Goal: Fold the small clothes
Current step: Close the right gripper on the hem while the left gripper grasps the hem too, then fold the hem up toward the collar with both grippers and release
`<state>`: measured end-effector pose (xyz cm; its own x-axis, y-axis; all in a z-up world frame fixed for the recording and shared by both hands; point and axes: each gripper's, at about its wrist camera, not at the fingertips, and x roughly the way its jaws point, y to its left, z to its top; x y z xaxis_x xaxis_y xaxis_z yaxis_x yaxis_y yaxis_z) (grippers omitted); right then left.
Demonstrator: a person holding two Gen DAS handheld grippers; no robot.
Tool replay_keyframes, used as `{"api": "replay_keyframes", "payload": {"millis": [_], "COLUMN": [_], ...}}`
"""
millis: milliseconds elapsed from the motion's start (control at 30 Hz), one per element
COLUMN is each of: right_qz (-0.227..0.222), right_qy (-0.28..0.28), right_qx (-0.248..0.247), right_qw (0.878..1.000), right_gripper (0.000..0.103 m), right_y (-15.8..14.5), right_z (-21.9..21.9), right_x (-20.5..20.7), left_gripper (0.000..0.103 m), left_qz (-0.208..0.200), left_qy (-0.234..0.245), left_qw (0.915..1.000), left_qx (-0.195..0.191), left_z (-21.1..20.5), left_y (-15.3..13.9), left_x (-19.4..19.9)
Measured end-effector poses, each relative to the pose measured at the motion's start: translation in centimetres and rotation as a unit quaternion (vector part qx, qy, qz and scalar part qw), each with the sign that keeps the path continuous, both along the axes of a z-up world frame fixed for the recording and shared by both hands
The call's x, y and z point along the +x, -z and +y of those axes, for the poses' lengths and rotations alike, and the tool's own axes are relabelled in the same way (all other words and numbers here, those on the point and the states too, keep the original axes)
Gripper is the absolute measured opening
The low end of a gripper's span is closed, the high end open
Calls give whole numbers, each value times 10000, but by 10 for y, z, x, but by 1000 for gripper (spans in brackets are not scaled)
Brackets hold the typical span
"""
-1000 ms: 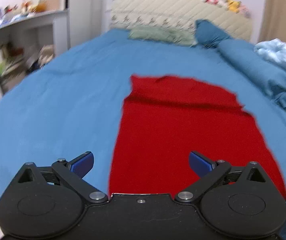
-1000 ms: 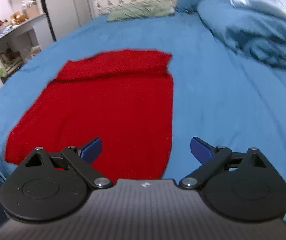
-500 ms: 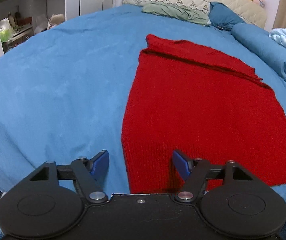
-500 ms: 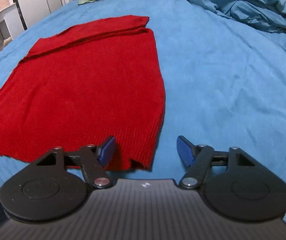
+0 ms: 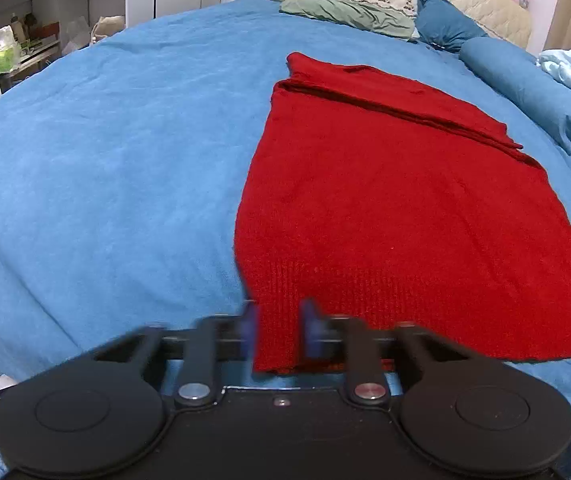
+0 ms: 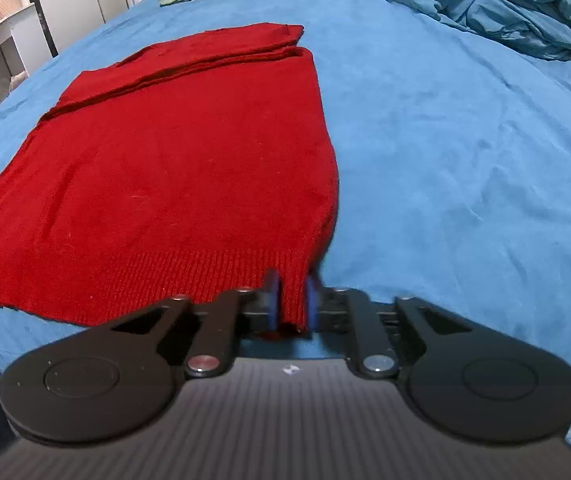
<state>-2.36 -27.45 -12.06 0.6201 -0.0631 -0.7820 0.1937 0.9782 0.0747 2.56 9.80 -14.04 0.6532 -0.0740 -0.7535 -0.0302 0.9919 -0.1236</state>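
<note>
A red knitted garment (image 5: 397,200) lies flat on the blue bed, its far end folded over in a band. It also shows in the right wrist view (image 6: 181,168). My left gripper (image 5: 279,332) is closing on the near left corner of its ribbed hem, the blue pads blurred by motion. My right gripper (image 6: 291,300) is shut on the near right corner of the hem, with the knit pinched between its pads.
The blue bedspread (image 5: 105,168) reaches its near edge just under both grippers. A rumpled blue duvet (image 6: 497,8) lies at the far right, a green pillow (image 5: 345,12) by the headboard. White shelves (image 5: 25,40) stand left of the bed.
Both grippers came down and forward to the garment's near hem, and their jaws went from wide open to closed over the two corners.
</note>
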Motion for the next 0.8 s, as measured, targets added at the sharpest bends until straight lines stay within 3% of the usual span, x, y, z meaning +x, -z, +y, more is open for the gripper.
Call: {"api": "replay_keyframes", "payload": {"millis": [233,533,700,800], "right_qz": [-205,-800,-1264,-1571], "right_qy": [158,198,252,253], "right_qx": [302,925,1332,1417], "right_qw": [9992,9923,9827,9770], "right_gripper": [20,20,20,20], "right_y": [-14,-70,-116,-149], "right_z": [-13,-38,-54,-63], "right_x": [-8,-8,16,52], "left_gripper": [6,5,5,5], "left_qz": [-56,-544,-992,-1192], "left_qy": [4,-71,-111,-200], "left_qw": [10000,9979,9929,9896], "left_qx": [9,-346,-645,-775], "left_z": [-2,2,4,4], "left_y": [-15,-80,-123,-147], "left_x": [-6,-3,23,64]}}
